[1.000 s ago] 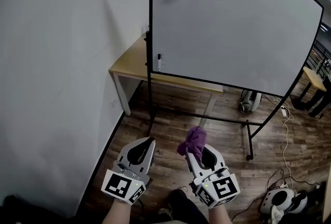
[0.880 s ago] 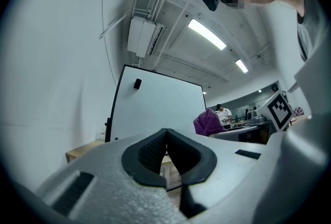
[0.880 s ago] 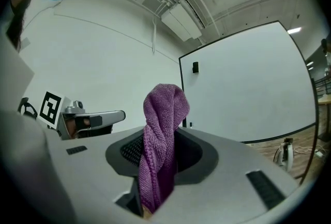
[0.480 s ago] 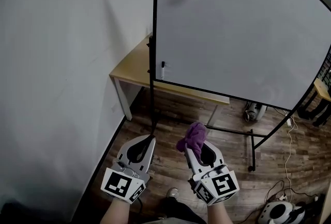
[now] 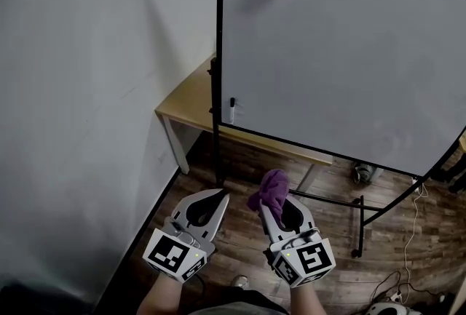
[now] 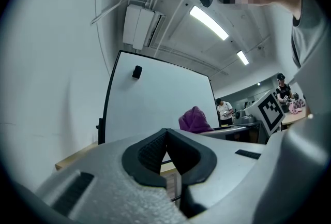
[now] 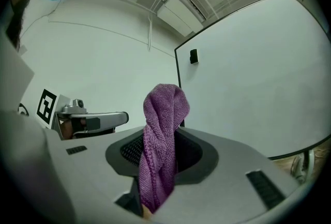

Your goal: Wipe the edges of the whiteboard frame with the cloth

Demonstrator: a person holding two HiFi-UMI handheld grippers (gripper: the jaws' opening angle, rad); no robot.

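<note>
One purple cloth clamped in right gripper fingers, left gripper fingers together, empty, whiteboard ahead.

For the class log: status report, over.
Left gripper shut, empty. Right gripper shut on purple cloth. Whiteboard frame ahead, not yet touched. Nothing in between.

I'm in an office-like workroom. A large whiteboard on a black stand is set near a plain white wall, with a light wooden worktop behind it. The floor is wood plank, strip lights run overhead, and people are busy farther back.
</note>
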